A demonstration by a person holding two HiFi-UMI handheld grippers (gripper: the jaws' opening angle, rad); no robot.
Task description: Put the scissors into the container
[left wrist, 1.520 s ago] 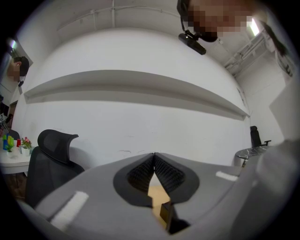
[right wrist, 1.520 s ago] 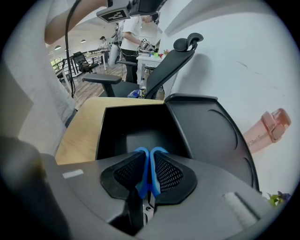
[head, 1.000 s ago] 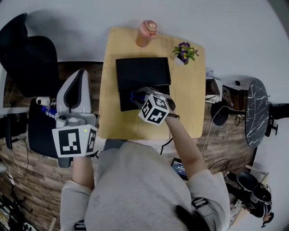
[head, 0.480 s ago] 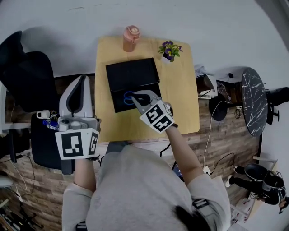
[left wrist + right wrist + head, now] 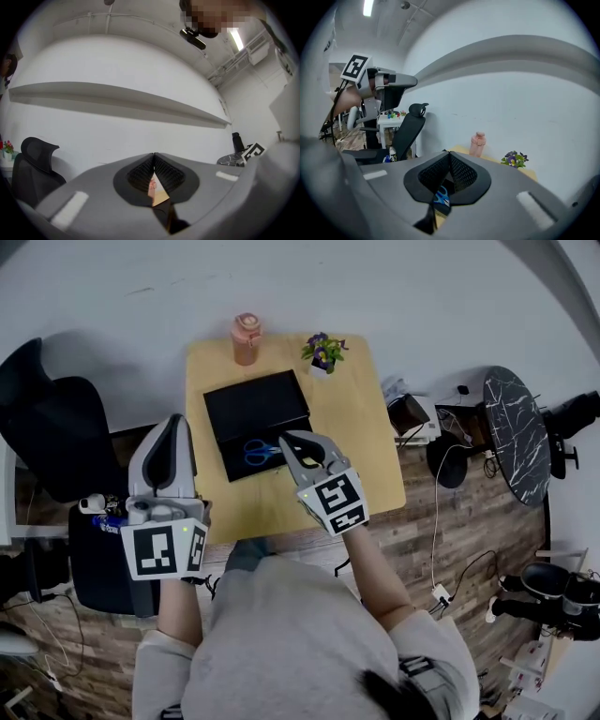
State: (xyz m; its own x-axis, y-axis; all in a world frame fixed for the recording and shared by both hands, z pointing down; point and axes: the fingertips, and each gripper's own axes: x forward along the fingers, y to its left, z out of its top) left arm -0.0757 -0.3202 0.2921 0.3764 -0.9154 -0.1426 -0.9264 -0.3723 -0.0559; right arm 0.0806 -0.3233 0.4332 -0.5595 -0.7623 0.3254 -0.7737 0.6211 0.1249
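The blue-handled scissors [image 5: 255, 452] lie flat inside the black container [image 5: 253, 404] on the wooden table [image 5: 361, 437], near its front edge. My right gripper [image 5: 285, 438] hovers just to the right of them, jaws shut with nothing between them. In the right gripper view the scissors [image 5: 440, 197] show below the closed right gripper [image 5: 450, 153]. My left gripper [image 5: 175, 418] is held off the table's left side, shut and empty. In the left gripper view the left gripper [image 5: 153, 154] points at a white wall.
A pink bottle [image 5: 246, 337] and a small flower pot [image 5: 321, 351] stand at the table's far edge. A black office chair [image 5: 47, 427] is at the left. A round marble side table [image 5: 514, 432] and cables are on the right.
The scissors now lie apart from my right gripper in the container; the gripper has drawn back a little to their right. The left gripper has kept its place.
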